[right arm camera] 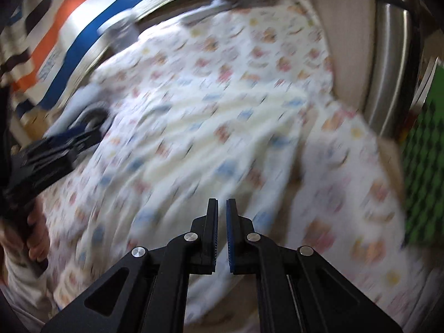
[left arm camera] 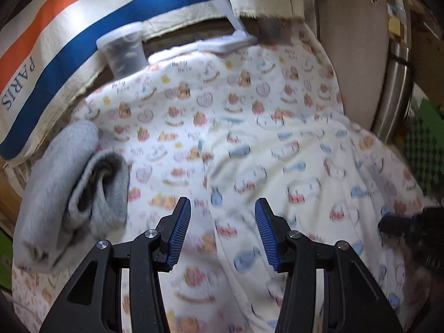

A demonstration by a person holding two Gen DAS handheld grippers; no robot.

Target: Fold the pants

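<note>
The pants are cream with small blue and red prints. They lie spread and rumpled on a printed blanket. My left gripper hovers over their left edge, open, with nothing between its blue pads. In the right wrist view the pants fill the blurred middle. My right gripper is above their near part, shut to a thin slit with nothing in it. The right gripper shows as a dark blur at the edge of the left wrist view. A hand holds the left gripper.
A folded grey garment lies on the blanket at the left. A clear plastic tub and a white flat object stand at the back, under striped fabric marked PARIS. A beige and metal appliance rises on the right, with a green mat beyond.
</note>
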